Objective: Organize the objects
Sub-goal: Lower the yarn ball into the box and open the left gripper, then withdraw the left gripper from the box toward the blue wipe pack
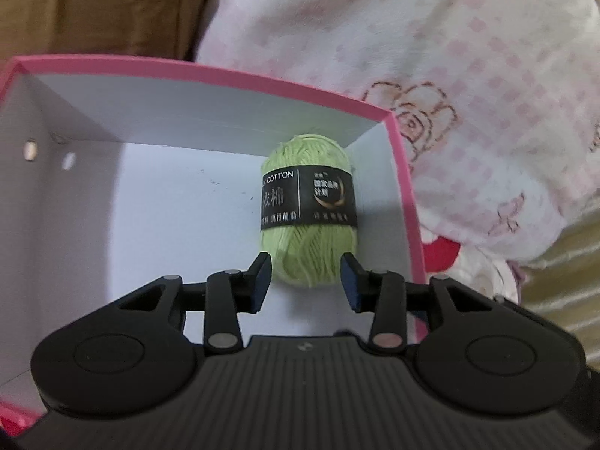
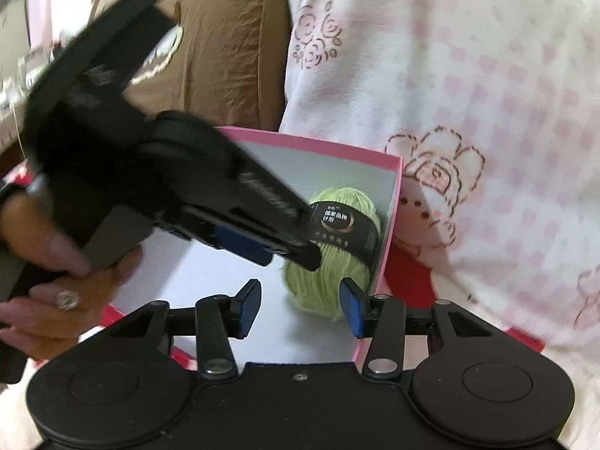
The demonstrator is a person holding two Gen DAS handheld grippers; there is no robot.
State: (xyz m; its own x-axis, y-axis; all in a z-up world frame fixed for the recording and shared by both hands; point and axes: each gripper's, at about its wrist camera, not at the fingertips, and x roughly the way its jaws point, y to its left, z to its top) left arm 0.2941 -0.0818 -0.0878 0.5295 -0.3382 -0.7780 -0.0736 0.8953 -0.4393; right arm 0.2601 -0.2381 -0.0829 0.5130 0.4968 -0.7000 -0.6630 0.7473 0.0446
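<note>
Green cotton yarn (image 1: 308,210), a soft oval skein with loose fuzzy strands, lies on the floor of my pink-rimmed box (image 1: 210,75), tucked into the far right corner against the white inner walls. Glossy black paper band round its middle, gold crescent mark, print reading "COTTON".

Box: stiff card, square corners, smooth matte white inside, pink outer skin and lip. Two small pale spots on the left inner wall; cannot tell what they are.

My left gripper (image 1: 306,281): matte black plastic, blue rubbery pads, jaws spread wider than the skein, holding nothing. Near end of the skein sits between the fingertips; no contact visible.

My right gripper (image 2: 300,309): same build, jaws apart, empty, at the near edge of the box (image 2: 397,172). From this side the yarn (image 2: 330,277) shows past the right finger, close to the wall. The left gripper (image 2: 296,251) crosses the view, blurred, my left hand (image 2: 56,262) round its handle, ring on one finger.

Box rests on fleecy white bedding (image 1: 468,75) with pink checks and stitched roses; brown creased cloth (image 1: 101,7) behind
</note>
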